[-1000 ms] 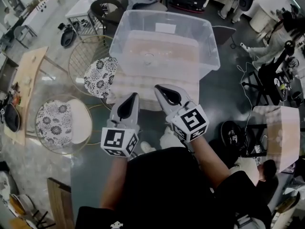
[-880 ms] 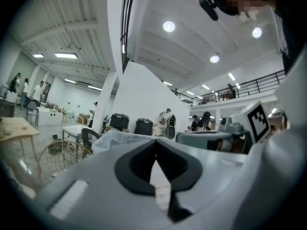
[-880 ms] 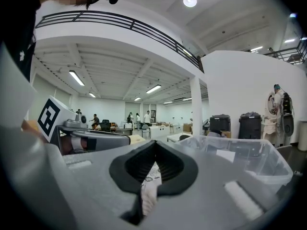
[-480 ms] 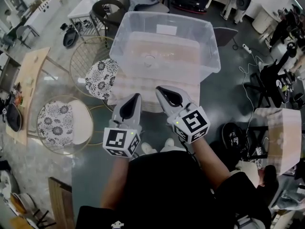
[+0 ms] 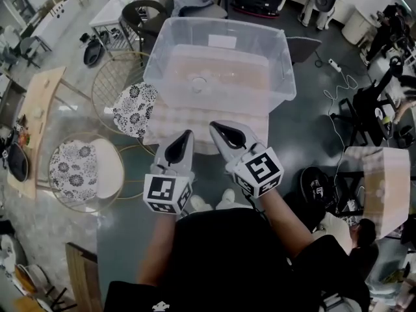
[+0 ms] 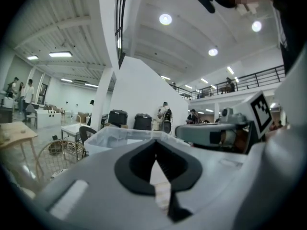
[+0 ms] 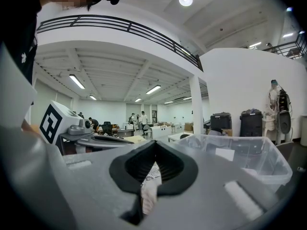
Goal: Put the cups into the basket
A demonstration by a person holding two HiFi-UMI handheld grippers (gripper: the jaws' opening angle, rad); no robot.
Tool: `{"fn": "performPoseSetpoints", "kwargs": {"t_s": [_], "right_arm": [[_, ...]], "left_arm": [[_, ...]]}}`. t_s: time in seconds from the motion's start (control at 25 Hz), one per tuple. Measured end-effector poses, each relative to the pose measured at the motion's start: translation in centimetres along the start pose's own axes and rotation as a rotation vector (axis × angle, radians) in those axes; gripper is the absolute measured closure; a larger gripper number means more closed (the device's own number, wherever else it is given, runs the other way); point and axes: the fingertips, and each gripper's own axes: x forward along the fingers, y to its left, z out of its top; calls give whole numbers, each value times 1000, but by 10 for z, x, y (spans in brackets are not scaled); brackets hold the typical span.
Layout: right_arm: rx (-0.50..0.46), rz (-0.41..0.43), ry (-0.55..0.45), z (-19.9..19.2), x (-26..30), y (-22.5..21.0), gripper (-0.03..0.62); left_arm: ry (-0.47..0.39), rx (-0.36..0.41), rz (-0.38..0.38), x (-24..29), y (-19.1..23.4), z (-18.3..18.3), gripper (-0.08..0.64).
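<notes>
Plastic bin (image 5: 218,23), table's (image 5: 195,119) far edge. My left tool (image 5: 184,137), right tool (image 5: 218,129): closed, empty. Risk: closed tips shove bin.

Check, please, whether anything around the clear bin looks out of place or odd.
Nothing stands out. The clear bin sits upright on the checked cloth, with nothing spilled, tipped or damaged. The left gripper and right gripper are both shut and empty.
</notes>
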Motion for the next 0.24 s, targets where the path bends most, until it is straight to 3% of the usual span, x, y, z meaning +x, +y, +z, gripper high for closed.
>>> {"fn": "performPoseSetpoints", "kwargs": {"t_s": [0.24], "right_arm": [[-1,10,-10,0,-5,-1,589]], "left_arm": [[-15,-42,-17,3,-6,6,555]]}}
